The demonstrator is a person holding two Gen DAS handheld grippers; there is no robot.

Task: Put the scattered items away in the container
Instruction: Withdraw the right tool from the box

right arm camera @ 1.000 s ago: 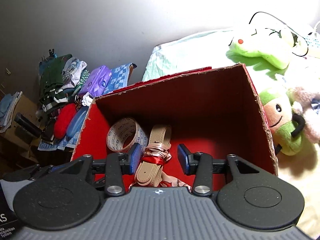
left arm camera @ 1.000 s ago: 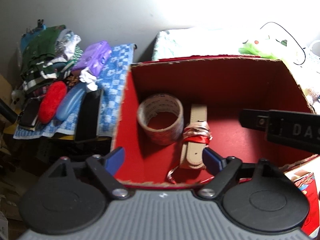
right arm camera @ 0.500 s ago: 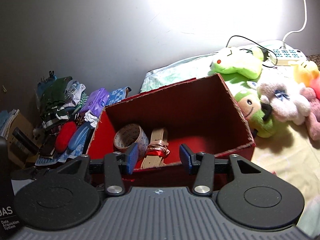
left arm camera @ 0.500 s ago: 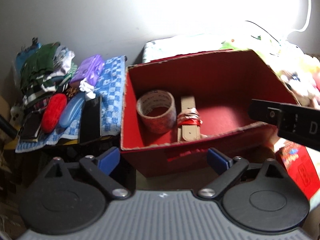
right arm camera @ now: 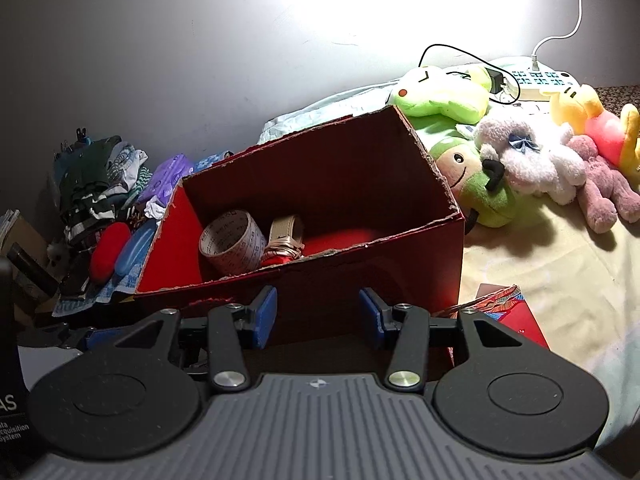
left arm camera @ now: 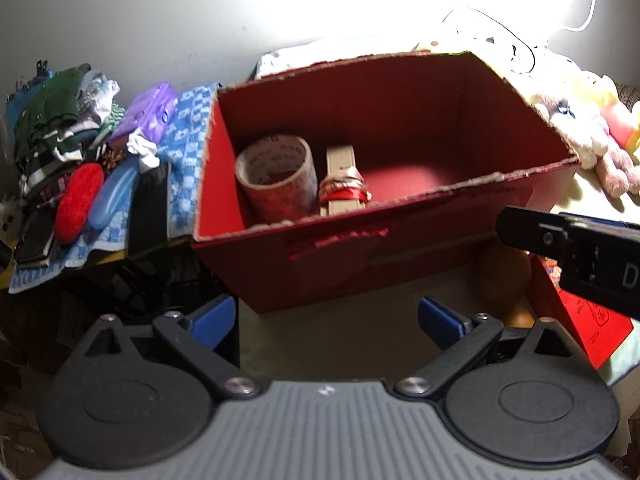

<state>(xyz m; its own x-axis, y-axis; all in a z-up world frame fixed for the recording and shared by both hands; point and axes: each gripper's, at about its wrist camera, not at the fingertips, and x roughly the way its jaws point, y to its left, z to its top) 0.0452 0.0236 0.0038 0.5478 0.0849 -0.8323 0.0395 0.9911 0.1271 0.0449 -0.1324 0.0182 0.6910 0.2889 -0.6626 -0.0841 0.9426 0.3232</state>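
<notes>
A red cardboard box (left arm camera: 360,264) (right arm camera: 360,280) stands ahead of both grippers. Inside it lie a roll of clear printed tape (left arm camera: 276,178) (right arm camera: 232,246) and a beige strap wrapped with red and pink bands (left arm camera: 342,190) (right arm camera: 284,236). My left gripper (left arm camera: 326,318) is open and empty, low in front of the box's near wall. My right gripper (right arm camera: 318,314) is open and empty, also before the near wall; its body shows at the right of the left wrist view (left arm camera: 568,244).
A cluttered pile on a blue checked cloth (left arm camera: 184,152) lies left of the box: red case (left arm camera: 78,202), blue case (left arm camera: 114,196), purple pack (left arm camera: 150,114), folded clothes (left arm camera: 52,120). Plush toys (right arm camera: 532,164) and a power strip (right arm camera: 536,82) lie right. A red packet (right arm camera: 516,316) sits by the box.
Both grippers have pulled back and away from inside the box to in front of its near wall. The tape and strap stay in the box.
</notes>
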